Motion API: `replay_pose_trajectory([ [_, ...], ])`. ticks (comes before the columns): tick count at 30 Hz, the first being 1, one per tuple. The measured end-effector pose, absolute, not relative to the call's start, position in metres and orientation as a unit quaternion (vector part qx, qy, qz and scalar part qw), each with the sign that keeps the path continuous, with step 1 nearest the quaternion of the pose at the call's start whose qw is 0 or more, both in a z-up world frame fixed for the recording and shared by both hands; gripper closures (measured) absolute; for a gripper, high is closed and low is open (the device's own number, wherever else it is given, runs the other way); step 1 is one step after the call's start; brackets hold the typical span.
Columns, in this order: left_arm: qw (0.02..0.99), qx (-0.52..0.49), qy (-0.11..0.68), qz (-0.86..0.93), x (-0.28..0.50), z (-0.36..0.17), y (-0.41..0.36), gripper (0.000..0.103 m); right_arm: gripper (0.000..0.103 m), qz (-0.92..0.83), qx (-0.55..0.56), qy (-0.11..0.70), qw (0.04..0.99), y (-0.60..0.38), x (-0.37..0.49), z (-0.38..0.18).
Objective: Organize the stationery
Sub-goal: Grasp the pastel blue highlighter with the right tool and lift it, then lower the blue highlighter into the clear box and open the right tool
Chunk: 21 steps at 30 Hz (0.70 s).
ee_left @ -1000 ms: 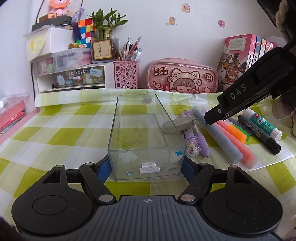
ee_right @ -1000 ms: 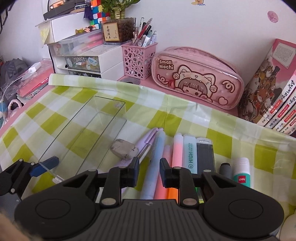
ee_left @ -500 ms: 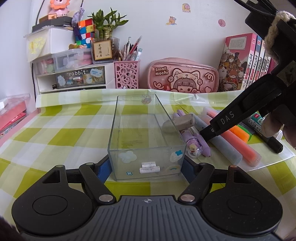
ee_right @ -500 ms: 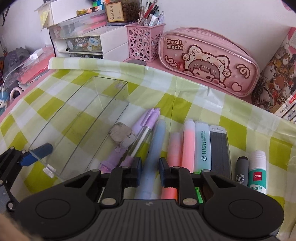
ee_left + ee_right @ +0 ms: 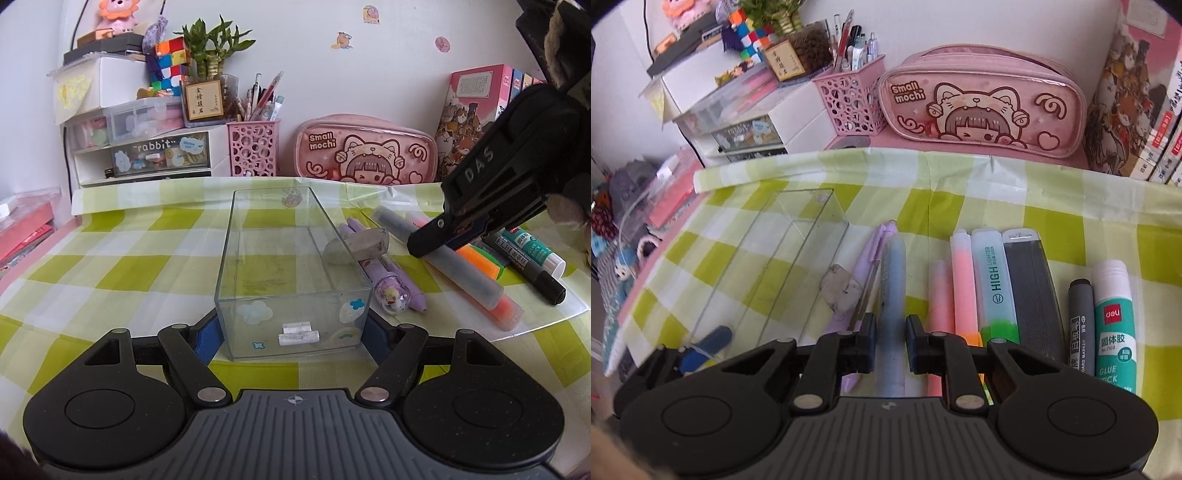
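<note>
Resting on a green-and-white checked cloth (image 5: 997, 192), a row of stationery lies beside a clear plastic box (image 5: 291, 273); the left gripper (image 5: 291, 332) clamps the near end of that box, one blue pad against each side wall. Inside the box, at the near wall, lie two small white pieces, too small to identify.

The right gripper (image 5: 891, 341) has just been closing, and its pads now pinch a pale blue-grey pen (image 5: 893, 295) that lies lengthwise between them on the cloth; "DAS" is printed on this gripper's side in the left wrist view.

Left of the pen lie a purple pen (image 5: 871, 254) and a grey eraser (image 5: 840, 290); to its right, pink highlighters (image 5: 962, 280), a mint one reading "HIGHLIGHTER" (image 5: 995, 280), a dark flat case (image 5: 1032, 291), a grey "BOARD MARKER" (image 5: 1080, 325), and a "deli" "GLUE STICK" (image 5: 1113, 321).

Behind stand a pink pouch reading "Small mochi" (image 5: 982, 99), a pink pen holder (image 5: 849, 99), and a drawer labelled "rabbit" (image 5: 159, 151).
</note>
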<state>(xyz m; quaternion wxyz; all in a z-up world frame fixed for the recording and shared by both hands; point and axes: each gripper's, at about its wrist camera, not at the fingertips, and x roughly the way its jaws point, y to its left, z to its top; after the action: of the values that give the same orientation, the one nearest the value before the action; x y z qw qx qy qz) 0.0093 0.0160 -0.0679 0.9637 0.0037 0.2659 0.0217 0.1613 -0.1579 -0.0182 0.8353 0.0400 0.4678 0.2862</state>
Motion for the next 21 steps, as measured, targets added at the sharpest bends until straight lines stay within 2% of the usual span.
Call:
replay_pose_trajectory([
  [6, 0.964, 0.005, 0.266, 0.023, 0.009, -0.067, 0.016, 0.029, 0.083, 0.319, 0.125, 0.486, 0.804, -0.140, 0.168, 0.001],
  [21, 0.965, 0.009, 0.263, 0.016, 0.007, -0.068, 0.017, 0.029, 0.083, 0.259, 0.095, 0.535, 0.799, -0.053, 0.189, -0.011],
])
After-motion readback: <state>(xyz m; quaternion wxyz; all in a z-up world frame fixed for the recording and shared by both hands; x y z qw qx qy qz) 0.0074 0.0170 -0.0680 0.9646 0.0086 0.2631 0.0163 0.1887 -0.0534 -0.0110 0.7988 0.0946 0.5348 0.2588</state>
